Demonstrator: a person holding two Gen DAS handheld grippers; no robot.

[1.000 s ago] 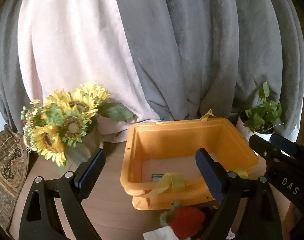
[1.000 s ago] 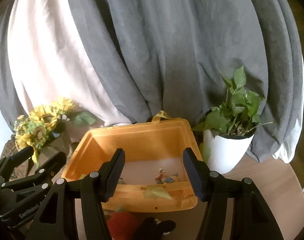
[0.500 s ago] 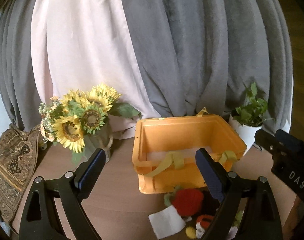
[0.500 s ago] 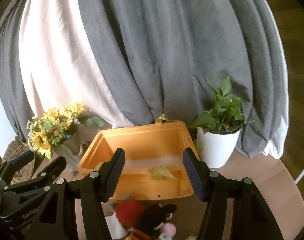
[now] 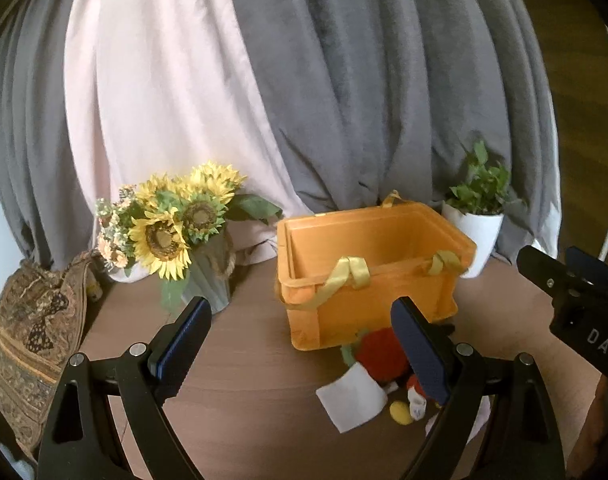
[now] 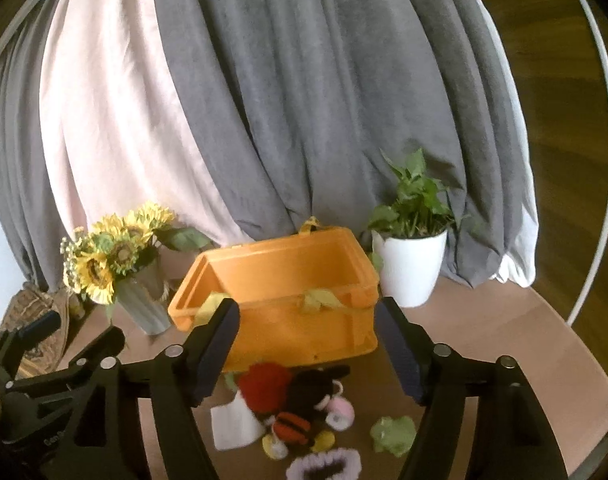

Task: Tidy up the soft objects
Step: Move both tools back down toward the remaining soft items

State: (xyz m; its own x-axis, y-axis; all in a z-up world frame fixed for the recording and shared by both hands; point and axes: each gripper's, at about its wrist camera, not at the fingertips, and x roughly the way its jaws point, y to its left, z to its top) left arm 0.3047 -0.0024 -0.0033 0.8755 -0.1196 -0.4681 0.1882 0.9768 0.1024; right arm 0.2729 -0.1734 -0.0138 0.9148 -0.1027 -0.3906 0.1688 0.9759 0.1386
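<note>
Right wrist: toys in front of orange bin (image 6: pixel 304 320)
R gripper (image 6: pixel 308 350) jaws wide apart, above red pom (image 6: pixel 263 384), black plush (image 6: pixel 310 390), white cloth (image 6: pixel 233 426), green bit (image 6: pixel 394 434).

Orange storage bin (image 6: pixel 304 320) looks like matt plastic, tabletop (image 6: pixel 484 340) is smooth wood-look, curtains (image 6: pixel 344 100) soft cloth, and the little toys (image 6: pixel 287 404) fuzzy crochet yarn.

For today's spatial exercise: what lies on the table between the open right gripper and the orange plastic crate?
In the right wrist view, a red fluffy pompom and a black knitted toy lie between the right gripper and the orange crate.
</note>
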